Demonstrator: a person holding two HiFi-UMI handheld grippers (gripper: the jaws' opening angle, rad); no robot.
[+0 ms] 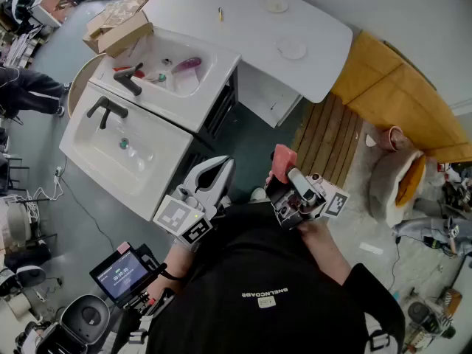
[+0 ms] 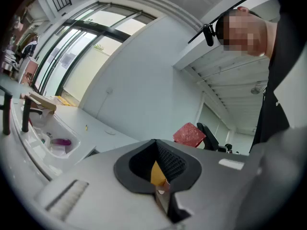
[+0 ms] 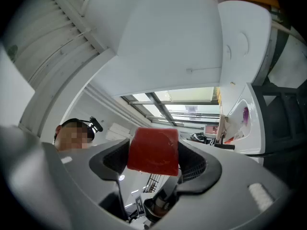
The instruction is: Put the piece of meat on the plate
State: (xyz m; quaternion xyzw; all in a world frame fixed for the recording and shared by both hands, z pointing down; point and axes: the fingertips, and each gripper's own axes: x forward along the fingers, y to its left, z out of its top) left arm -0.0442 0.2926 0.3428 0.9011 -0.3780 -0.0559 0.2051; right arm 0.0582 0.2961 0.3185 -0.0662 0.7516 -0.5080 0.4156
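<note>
Nearest: right claw (image 1: 289, 179), held close in front of the person's chest and tilted upward. It pinches the piece of meat (image 3: 152, 150), a red slab. Both pads bear on its flat sides, and most of the slab stands proud above the grip. The jaws stand wide because the slab is thick.

Beside it: left claw (image 1: 210, 175), level, jaws pressed together, nothing between them. The right gripper view shows the meat clamped squarely.

Further out: two white sinks, the nearer one (image 1: 125, 146) bare but for its dark tap. Beyond them is the white desk (image 1: 221, 43), which carries two pale round dishes. The closer dish is probably the plate (image 1: 293, 48). The meat is well apart from it and high in the air.

Judgement: this is the carry stage, with the set-down not yet begun. To do it well:
- Hold the pinch steady through the reach.
- Bring the claw nose down from its upward tilt before arriving, so the slab meets the plate flat and not on an edge.
- Lower until the meat touches, centred inside the rim, and only then spread the jaws.
- Hold the left claw clear of the path.
</note>
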